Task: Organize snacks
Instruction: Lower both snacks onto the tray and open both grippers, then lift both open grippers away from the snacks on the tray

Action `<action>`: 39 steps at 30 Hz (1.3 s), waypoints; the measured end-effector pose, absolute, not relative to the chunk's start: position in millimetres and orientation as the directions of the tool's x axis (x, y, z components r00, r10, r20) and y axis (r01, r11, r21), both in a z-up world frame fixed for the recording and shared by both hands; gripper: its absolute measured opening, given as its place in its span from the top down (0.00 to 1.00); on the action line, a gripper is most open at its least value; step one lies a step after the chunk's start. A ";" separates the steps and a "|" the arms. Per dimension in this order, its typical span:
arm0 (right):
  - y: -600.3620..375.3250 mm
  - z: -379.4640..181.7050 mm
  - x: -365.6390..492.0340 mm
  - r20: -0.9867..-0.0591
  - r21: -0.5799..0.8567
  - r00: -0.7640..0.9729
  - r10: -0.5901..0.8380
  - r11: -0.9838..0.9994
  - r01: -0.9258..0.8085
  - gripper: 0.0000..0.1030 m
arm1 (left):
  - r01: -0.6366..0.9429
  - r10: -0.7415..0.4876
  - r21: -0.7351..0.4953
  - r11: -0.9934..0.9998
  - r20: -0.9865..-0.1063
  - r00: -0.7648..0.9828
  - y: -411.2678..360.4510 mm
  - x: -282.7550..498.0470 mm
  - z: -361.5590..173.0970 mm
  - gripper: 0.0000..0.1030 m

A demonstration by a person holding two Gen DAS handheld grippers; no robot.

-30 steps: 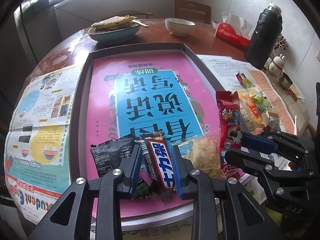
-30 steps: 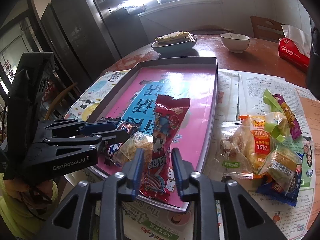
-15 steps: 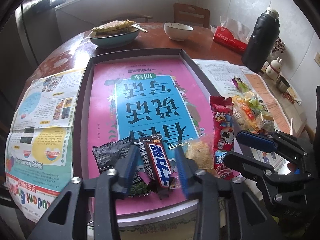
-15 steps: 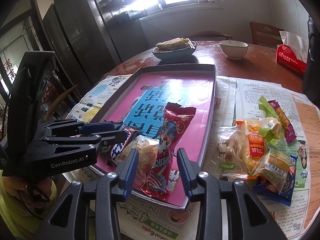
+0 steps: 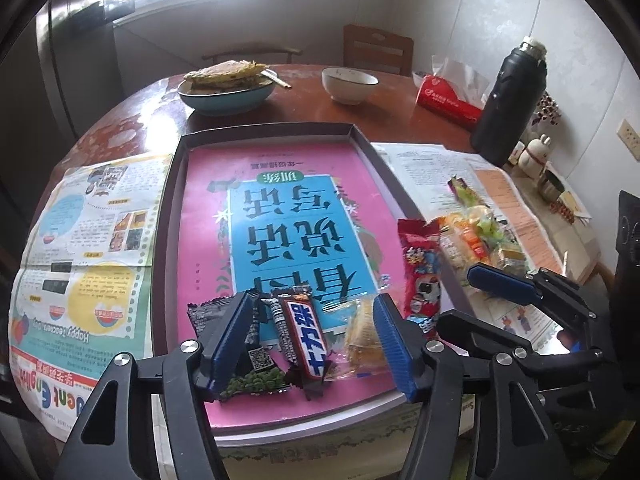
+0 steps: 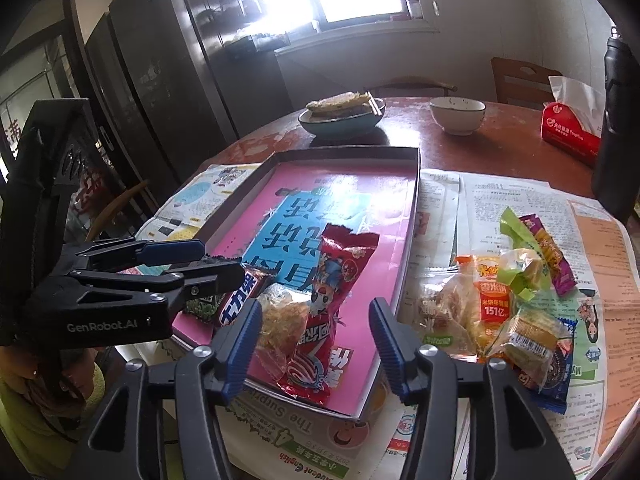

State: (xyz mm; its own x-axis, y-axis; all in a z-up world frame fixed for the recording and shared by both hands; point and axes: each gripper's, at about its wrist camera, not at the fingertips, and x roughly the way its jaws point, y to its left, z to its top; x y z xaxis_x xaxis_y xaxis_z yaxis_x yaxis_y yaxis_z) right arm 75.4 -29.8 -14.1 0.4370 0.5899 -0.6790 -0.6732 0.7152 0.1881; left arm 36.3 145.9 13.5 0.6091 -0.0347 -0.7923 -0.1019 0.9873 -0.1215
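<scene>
Both sets of jaws have spread since a second ago and are opening: left gripper [image 5: 312, 338] lets go of the dark-wrapped chocolate bar [image 5: 306, 336], right gripper [image 6: 314, 346] of the red snack packet [image 6: 328, 304]. Each lies freed in the shallow pink-lined cardboard tray [image 6: 412, 216]; the loose pile of wrapped snacks [image 6: 516, 300] waits on newspaper beside it.

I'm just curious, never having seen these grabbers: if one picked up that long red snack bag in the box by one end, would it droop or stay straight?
The red snack bag would probably droop a little: its film looks thin and crinkled. It seems puffy, so likely light for its size. The glossy wrapper might slip between the pads.
</scene>
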 end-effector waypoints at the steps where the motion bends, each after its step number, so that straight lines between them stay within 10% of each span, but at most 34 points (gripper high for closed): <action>1: -30.5 -12.8 74.8 -0.675 0.187 0.442 0.591 0.716 -0.673 0.44 | -0.102 -0.036 -0.123 0.987 -0.792 0.610 145.5 35.6 14.4 0.36; 39: -68.0 21.6 69.5 -0.586 0.180 0.548 0.597 0.755 -0.631 0.35 | -0.057 -0.055 -0.127 0.990 -0.738 0.673 118.6 14.7 50.3 0.35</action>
